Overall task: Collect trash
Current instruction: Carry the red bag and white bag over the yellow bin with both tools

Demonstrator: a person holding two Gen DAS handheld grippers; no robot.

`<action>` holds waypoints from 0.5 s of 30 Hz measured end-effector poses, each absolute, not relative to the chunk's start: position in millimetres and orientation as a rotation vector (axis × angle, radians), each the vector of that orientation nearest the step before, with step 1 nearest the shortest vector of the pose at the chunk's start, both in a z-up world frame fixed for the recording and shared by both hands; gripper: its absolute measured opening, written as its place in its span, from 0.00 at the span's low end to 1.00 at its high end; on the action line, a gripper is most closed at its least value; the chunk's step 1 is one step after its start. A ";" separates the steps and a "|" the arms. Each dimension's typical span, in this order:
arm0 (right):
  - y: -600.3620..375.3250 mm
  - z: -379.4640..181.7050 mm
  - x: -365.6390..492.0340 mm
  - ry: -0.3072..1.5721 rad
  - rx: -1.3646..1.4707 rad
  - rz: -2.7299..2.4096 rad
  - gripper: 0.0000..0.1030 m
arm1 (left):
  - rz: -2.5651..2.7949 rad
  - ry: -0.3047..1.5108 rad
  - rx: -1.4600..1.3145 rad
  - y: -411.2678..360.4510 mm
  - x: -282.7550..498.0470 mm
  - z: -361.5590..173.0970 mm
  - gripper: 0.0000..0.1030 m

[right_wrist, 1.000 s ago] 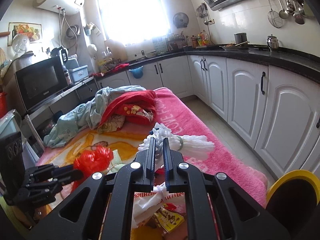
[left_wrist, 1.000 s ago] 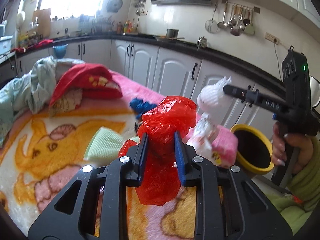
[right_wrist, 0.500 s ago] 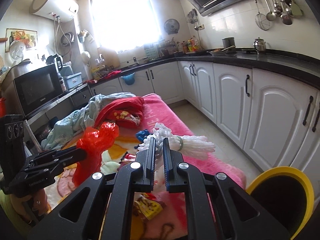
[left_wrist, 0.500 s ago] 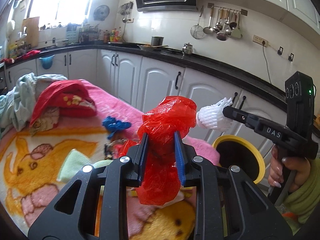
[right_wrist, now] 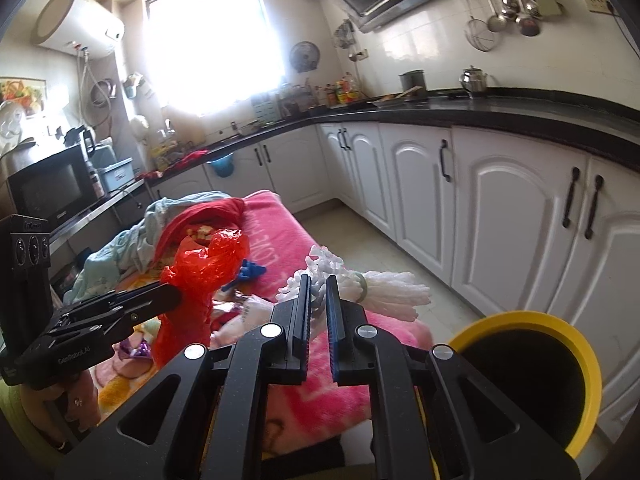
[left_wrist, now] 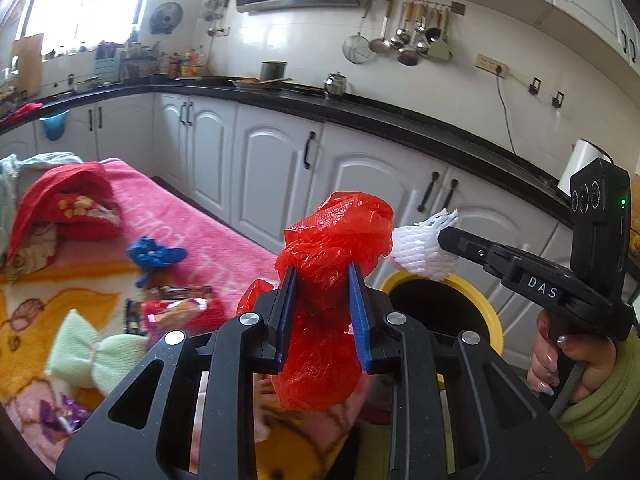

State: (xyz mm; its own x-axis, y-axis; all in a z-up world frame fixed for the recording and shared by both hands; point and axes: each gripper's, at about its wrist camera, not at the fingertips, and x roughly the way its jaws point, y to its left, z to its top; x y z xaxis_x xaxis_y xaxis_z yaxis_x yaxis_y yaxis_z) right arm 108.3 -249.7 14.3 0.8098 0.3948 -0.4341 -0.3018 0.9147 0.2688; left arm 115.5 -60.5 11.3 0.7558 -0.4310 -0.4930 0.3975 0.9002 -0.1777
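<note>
My left gripper (left_wrist: 322,276) is shut on a crumpled red plastic bag (left_wrist: 336,240), held up in the air; the same red plastic bag (right_wrist: 204,276) shows at the left of the right wrist view. My right gripper (right_wrist: 318,284) is shut on a white foam net sleeve (right_wrist: 384,294) with a green band, and the white foam net sleeve (left_wrist: 420,248) hangs just above the far rim of a yellow-rimmed bin (left_wrist: 486,312). The bin (right_wrist: 576,360) stands off the bed's right end, its inside dark.
The pink and yellow blanket (left_wrist: 208,232) carries a blue scrap (left_wrist: 156,256), snack wrappers (left_wrist: 176,308), a pale green foam piece (left_wrist: 96,356) and a red cushion (left_wrist: 68,208). White cabinets (left_wrist: 276,176) with a black counter run behind. A person's hand (left_wrist: 576,364) grips the right tool.
Both grippers have swung right with their loads, away from the blanket's middle toward the bin. The bin now looms larger in both views, with the white net over its rim.
</note>
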 end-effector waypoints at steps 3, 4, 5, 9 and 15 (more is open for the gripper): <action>-262.5 11.5 105.6 0.508 0.201 0.353 0.07 | -0.478 0.564 -0.052 -75.6 119.8 7.8 0.18; -266.0 10.6 104.0 0.508 0.204 0.346 0.07 | -0.486 0.569 -0.051 -79.0 120.8 6.2 0.18; -270.9 9.4 102.0 0.508 0.207 0.338 0.07 | -0.492 0.573 -0.051 -83.5 121.9 5.0 0.18; -288.0 5.4 98.3 0.507 0.224 0.306 0.07 | -0.525 0.589 -0.041 -103.9 125.9 -0.1 0.18; -314.1 -2.2 92.1 0.510 0.257 0.257 0.07 | -0.572 0.608 -0.013 -132.8 130.3 -5.2 0.18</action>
